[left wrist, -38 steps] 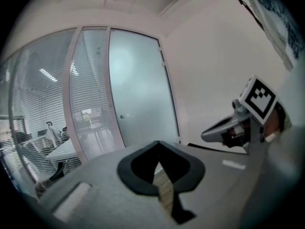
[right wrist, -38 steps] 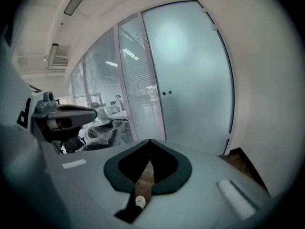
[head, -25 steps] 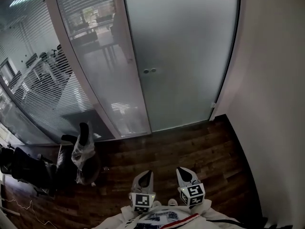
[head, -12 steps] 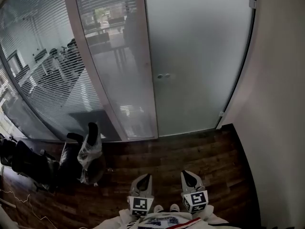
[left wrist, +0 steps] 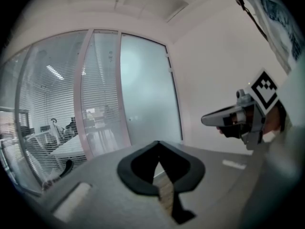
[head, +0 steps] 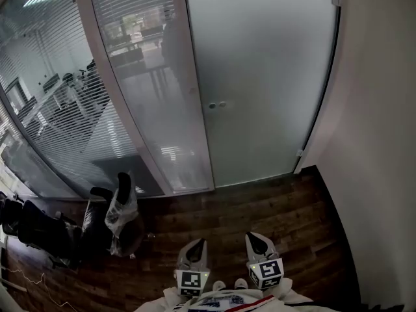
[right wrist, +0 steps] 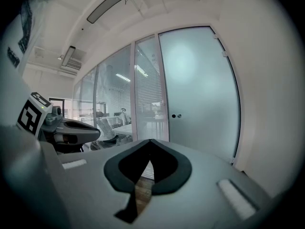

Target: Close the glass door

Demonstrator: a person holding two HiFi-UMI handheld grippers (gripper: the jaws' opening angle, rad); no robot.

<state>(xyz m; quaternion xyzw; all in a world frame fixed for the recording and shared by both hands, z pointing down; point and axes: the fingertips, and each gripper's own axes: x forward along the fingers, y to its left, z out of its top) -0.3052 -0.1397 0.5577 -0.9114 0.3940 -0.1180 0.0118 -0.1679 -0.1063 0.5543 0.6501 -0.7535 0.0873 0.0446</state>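
Observation:
The frosted glass door stands ahead, its left edge against the pale frame post. Two small round fittings sit near that edge. In the right gripper view the door and its fittings show straight ahead; in the left gripper view the door is farther off. My left gripper and right gripper are held low, close to my body, well back from the door. Both are shut with nothing in them, as the left and right gripper views confirm.
A glass partition with blinds curves away on the left. Black chairs and a chair under a plastic bag stand at its foot. A white wall runs along the right. Dark wood floor lies between me and the door.
Both grippers sit slightly lower in the head view, and the door shows a little further right. The door itself has not moved.

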